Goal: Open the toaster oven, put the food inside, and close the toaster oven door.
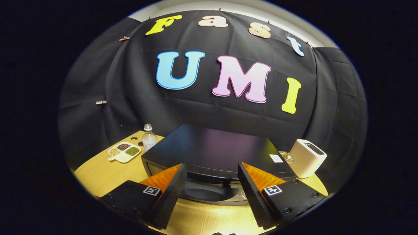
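Claw [212, 187] fingers are spread wide and hold nothing. It hangs above the front of the oven [215, 153], tipped down a little, with the oven's top just ahead and the door [209, 194] showing between the 2 fingers. The door looks shut, so opening it seems to be the step in hand.

I cannot see the handle well. If the claw drops too far forward, it could bump the top and miss the handle. A pull that is too hard could slide the oven on the tabletop [107, 169]. The bottle [149, 137] and a dish of seeds [124, 151] sit left of the oven, and the toaster [307, 158] stands right of it. I cannot tell which thing is the food.
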Tool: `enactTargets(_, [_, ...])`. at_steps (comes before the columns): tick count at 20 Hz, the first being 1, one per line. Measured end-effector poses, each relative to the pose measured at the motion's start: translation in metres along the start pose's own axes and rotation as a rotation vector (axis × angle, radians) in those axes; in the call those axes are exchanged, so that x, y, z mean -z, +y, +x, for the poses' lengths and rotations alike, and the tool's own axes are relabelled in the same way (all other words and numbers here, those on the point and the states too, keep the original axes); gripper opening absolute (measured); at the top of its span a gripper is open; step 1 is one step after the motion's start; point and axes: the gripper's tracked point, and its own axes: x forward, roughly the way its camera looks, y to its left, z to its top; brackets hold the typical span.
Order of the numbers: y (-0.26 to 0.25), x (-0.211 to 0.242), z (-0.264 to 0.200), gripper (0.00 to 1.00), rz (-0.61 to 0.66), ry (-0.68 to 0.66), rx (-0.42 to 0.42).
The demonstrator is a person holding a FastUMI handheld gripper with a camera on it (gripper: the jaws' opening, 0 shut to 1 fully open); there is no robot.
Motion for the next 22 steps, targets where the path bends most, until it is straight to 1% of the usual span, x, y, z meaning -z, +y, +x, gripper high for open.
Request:
enactTargets(2, [0.001, 0.018, 0.005, 0.98, 0.0, 0.062, -0.001])
enactTargets(3, [0.004, 0.005, 0.004, 0.98, -0.017, 0.01, 0.0])
enactTargets(4, [0.005, 0.013, 0.003, 0.98, -0.04, 0.036, -0.003])
enactTargets(5, [0.003, 0.01, 0.003, 0.97, -0.046, 0.008, -0.004])
enactTargets(6, [0.002, 0.013, 0.004, 0.98, -0.035, 0.013, -0.006])
enactTargets(7, [0.003, 0.014, 0.0, 0.97, -0.02, 0.013, -0.007])
enactTargets(8, [0.004, 0.02, -0.007, 0.98, 0.013, 0.025, -0.009])
enactTargets(10, [0.002, 0.033, -0.019, 0.95, 0.114, 0.047, -0.005])
enactTargets(11, [0.003, 0.036, -0.027, 0.94, 0.138, 0.055, -0.006])
enactTargets(12, [0.006, 0.038, -0.034, 0.95, 0.109, 0.048, -0.01])
enactTargets(14, [0.011, 0.053, -0.049, 0.94, 0.052, 0.055, -0.018])
enactTargets(17, [0.018, 0.088, -0.072, 0.94, 0.049, 0.117, -0.055])
enactTargets(19, [0.023, 0.117, -0.086, 0.94, 0.045, 0.183, -0.079])
enactTargets(22, [0.024, 0.155, -0.1, 0.98, 0.069, 0.287, -0.092])
